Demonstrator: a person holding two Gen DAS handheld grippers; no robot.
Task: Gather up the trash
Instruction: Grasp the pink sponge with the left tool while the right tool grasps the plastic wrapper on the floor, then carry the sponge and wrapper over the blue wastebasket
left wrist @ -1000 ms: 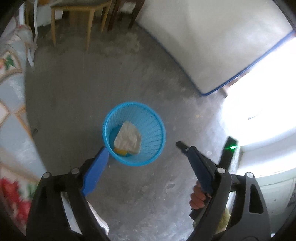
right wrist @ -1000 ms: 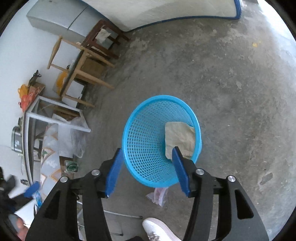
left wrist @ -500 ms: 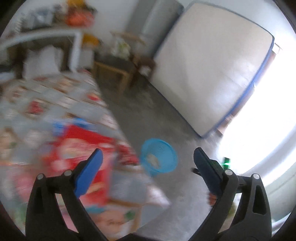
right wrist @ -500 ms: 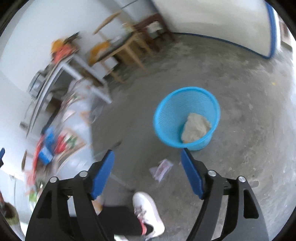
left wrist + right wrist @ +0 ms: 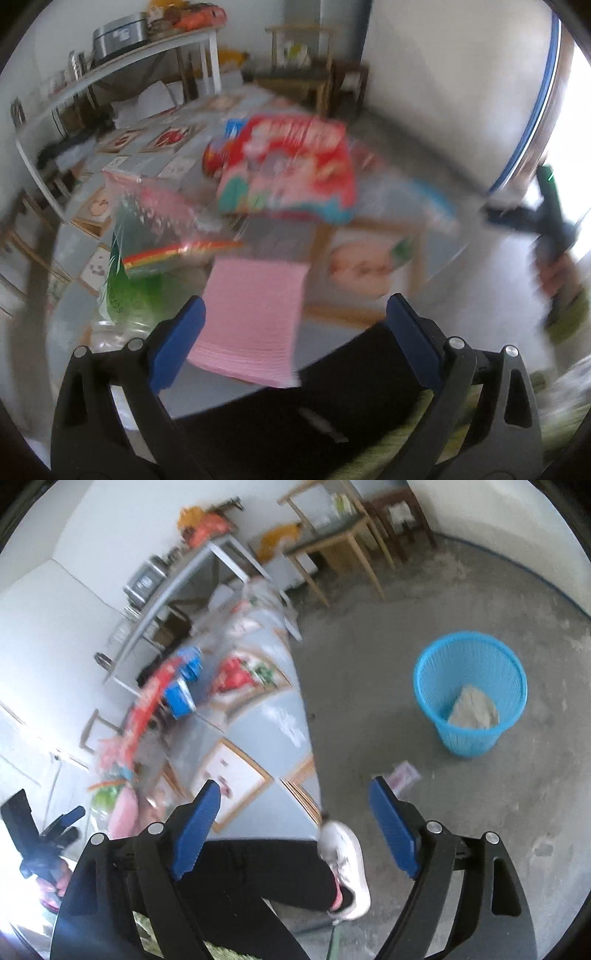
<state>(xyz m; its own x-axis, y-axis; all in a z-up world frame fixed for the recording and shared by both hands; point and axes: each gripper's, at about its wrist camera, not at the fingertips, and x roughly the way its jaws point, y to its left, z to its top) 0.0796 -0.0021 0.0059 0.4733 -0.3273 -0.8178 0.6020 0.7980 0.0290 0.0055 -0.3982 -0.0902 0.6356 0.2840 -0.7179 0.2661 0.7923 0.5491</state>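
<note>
- Grey concrete floor, rough and stained, with a white wall behind and wooden furniture along it.
- Bench under a pale blue cloth printed with framed pictures; trash is heaped on it, all blurred by motion.
- Red printed box, largest item, lying flat towards the far side of the heap.
- Blue mesh basket, round, upright on the floor well apart from the bench; a crumpled beige paper wad lies inside.
- Pink paper sheet, plain rectangle, hanging over the near edge of the bench, directly ahead of the left tongs, close by the left finger.
- Clear plastic bag with green and red print, left of the pink sheet.
- Small pinkish wrapper on the floor between basket and the right tongs, just beyond the right finger.
- Left tongs: fingers spread wide, nothing between them.
- Right tongs: fingers spread wide, empty, above the person's leg and white shoe.
</note>
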